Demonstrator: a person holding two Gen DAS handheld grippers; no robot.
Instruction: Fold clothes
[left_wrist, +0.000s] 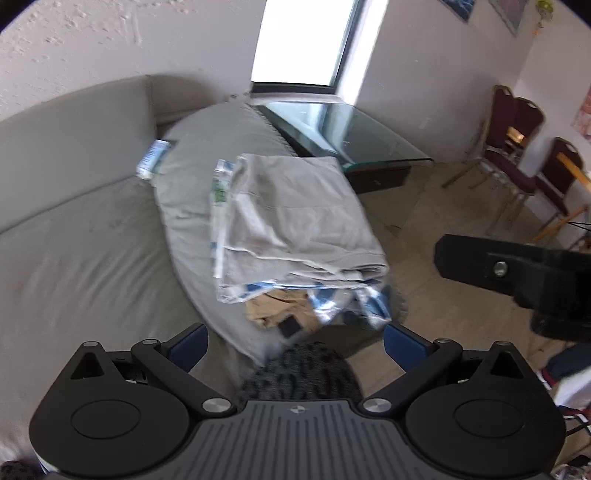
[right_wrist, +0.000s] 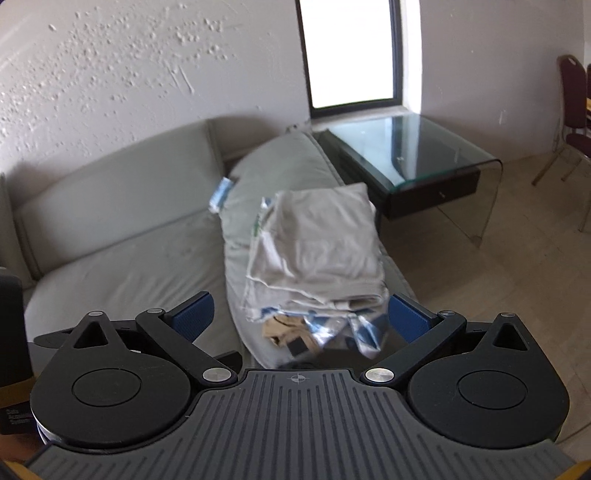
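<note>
Hovering with left gripper and right gripper both spread and holding nothing, eyeing the soft, floppy folded grey garment topping the stack on the sofa cushion, probably best pinched at its near folded edge.

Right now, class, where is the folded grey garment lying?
In both views the folded grey garment tops a clothes pile on the sofa's armrest, centre frame, left of the glass side table.

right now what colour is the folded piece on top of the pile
Light grey; the top folded piece shows best in the left wrist view.
</note>
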